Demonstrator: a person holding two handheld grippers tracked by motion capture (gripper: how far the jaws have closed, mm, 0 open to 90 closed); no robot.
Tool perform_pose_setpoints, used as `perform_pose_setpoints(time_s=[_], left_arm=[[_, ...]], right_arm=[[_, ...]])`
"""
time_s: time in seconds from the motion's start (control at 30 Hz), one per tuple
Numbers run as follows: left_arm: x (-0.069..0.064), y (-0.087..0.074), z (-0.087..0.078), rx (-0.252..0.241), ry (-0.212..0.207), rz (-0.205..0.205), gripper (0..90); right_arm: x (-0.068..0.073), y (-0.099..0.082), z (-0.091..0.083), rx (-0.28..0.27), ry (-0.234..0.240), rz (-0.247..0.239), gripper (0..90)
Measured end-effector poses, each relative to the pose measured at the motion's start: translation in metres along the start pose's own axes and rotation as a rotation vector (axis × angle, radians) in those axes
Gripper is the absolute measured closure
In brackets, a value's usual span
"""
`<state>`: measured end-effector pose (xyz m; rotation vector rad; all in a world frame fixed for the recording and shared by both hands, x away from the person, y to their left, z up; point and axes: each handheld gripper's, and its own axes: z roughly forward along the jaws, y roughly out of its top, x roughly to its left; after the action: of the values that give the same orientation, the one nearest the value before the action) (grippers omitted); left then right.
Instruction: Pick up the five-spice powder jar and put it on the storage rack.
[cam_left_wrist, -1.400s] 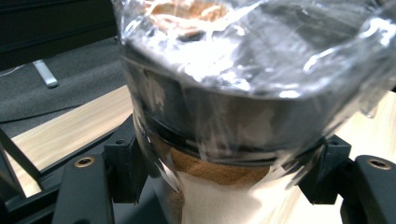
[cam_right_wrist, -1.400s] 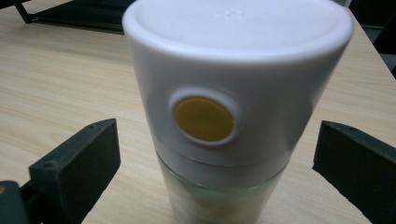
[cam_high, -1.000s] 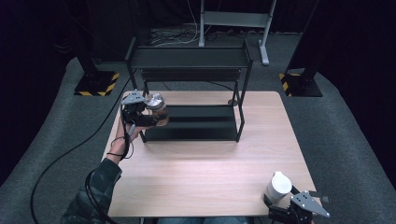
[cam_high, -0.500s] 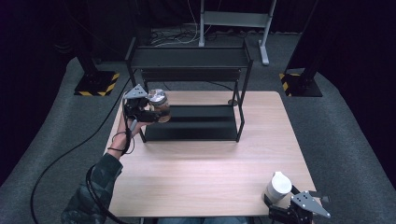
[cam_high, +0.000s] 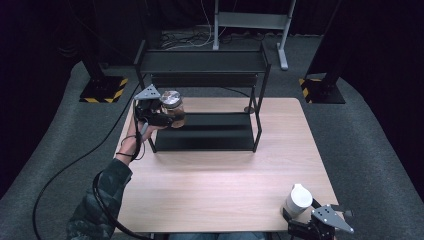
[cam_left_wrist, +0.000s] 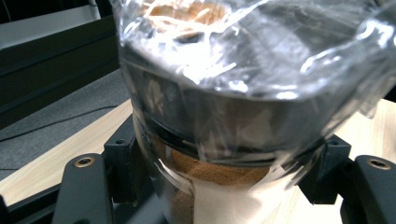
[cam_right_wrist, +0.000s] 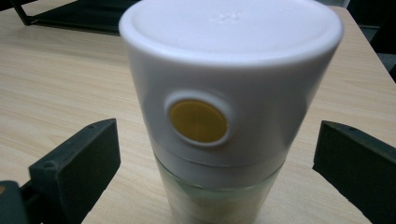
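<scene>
**Jar held at the rack, white-capped bottle waiting at the table's near corner**

The left tool (cam_high: 161, 117) is pinching a glass jar (cam_high: 172, 107) around its body, just below the dark band of its neck. In the left gripper view the jar (cam_left_wrist: 224, 140) stands upright between the black jaws, brown powder inside it, and its mouth is covered with crinkled clear film. Seen from above, the jar is off the table, at about 10 o'clock from the table's middle, right beside the left end of the black rack (cam_high: 202, 100). It looks level with the gap between the rack's lower and upper shelves, though the high view is too coarse to say whether it touches the frame. The person's left hand (cam_high: 131, 145) and dark sleeve reach up from 7 o'clock, with the cable trailing off the table edge.

The right tool (cam_high: 316, 226) sits at about 5 o'clock, at the near right corner of the wooden table (cam_high: 220, 180). Its jaws are spread, one on each side of a bottle with a white cap (cam_right_wrist: 224, 93), and neither pad touches it. The bottle (cam_high: 298, 199) stands upright on the table; a round yellow spot marks the cap's side, and the glass below is pale.
</scene>
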<state>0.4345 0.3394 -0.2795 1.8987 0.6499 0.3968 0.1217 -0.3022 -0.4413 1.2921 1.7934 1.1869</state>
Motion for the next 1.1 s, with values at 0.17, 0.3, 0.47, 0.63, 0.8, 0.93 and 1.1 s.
perform_pose_setpoints(time_s=[0.17, 0.3, 0.47, 0.63, 0.8, 0.93, 1.1], left_arm=[[0.001, 0.007, -0.001, -0.003, -0.013, 0.013, 30.2], [0.003, 0.011, -0.003, -0.006, -0.018, 0.017, 30.2], [0.005, 0.017, -0.006, -0.014, -0.019, 0.022, 30.2], [0.004, 0.023, -0.01, -0.022, -0.018, 0.033, 30.2], [0.005, 0.027, -0.012, -0.022, -0.021, 0.037, 30.2], [0.009, 0.032, -0.014, -0.015, -0.031, 0.037, 30.2], [0.011, 0.037, -0.016, -0.011, -0.03, 0.041, 30.2]], right_arm=[[0.0, 0.0, -0.001, -0.001, -0.002, 0.002, 0.0], [-0.001, 0.0, -0.001, 0.001, -0.002, 0.003, 0.0], [0.0, 0.0, -0.001, -0.002, -0.004, 0.003, 0.0], [-0.001, 0.0, -0.002, -0.003, -0.004, 0.005, 0.0], [-0.001, -0.001, -0.002, -0.005, -0.002, 0.006, 0.0], [-0.002, 0.0, -0.002, -0.006, -0.004, 0.007, 0.0], [-0.003, -0.001, -0.003, -0.008, -0.004, 0.012, 0.0]])
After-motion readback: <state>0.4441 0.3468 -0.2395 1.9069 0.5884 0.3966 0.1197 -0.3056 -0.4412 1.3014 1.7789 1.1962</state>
